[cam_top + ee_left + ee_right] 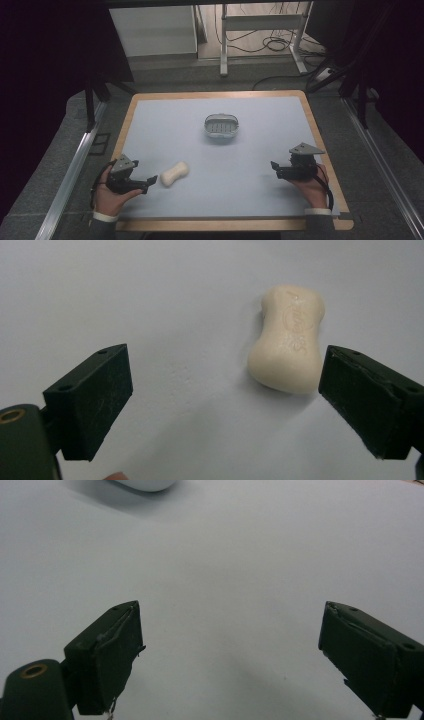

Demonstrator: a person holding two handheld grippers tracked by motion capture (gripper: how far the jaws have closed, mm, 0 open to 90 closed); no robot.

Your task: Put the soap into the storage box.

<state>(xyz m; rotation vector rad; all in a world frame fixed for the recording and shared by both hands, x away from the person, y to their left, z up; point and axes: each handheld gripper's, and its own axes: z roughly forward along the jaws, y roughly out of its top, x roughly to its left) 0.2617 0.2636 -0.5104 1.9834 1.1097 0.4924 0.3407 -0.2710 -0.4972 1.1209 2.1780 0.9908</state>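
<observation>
A cream, waisted bar of soap (174, 173) lies on the pale blue mat at the front left. My left gripper (151, 182) rests just left of it, open, jaws pointing at the bar. In the left gripper view the soap (291, 338) lies ahead and to the right, just beyond the right jaw, not between the jaws of the left gripper (225, 400). A grey oval soap dish (221, 126) with a slotted insert stands at the mat's centre back. My right gripper (274, 167) sits at the front right, open and empty; its own view shows the right gripper (230, 655) over bare mat.
The mat covers a wooden-edged table (320, 130). A white rounded edge, probably the dish (142, 484), shows at the top of the right gripper view. Dark curtains, table legs and cables stand beyond the far edge.
</observation>
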